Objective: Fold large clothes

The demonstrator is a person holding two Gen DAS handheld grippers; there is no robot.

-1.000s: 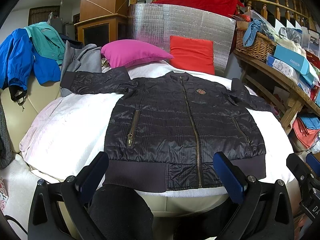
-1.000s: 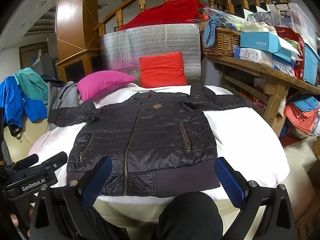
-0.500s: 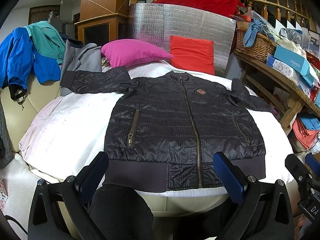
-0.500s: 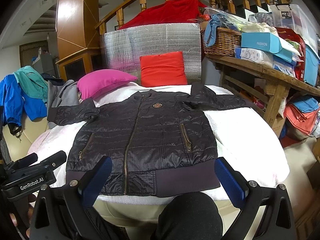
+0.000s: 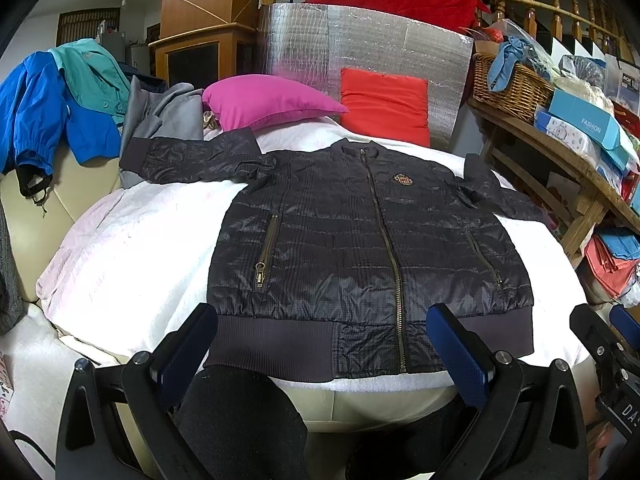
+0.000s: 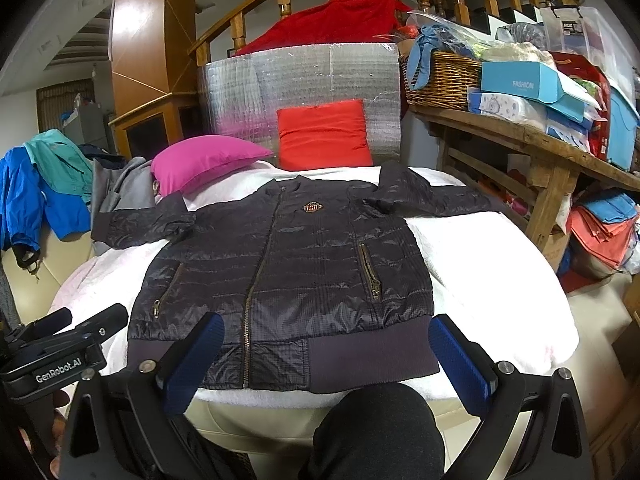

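Left wrist view: left gripper (image 5: 320, 344) fingers (image 5: 456, 344) spread wide, holding nothing, hovering short of the hem. Right gripper (image 6: 326, 350) likewise wide apart and empty. Dark quilted jacket (image 5: 360, 240) lies flat, zipped, front up on the white-covered bed (image 5: 128, 264), sleeves out to both sides. Judgement: light, soft, slick shell likely to slide; ribbed hem (image 6: 368, 352) or a cuff gives the surest hold.

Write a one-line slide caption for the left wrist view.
Open left gripper hovers near the hem of a dark quilted jacket spread flat, zipped, on a white blanket.
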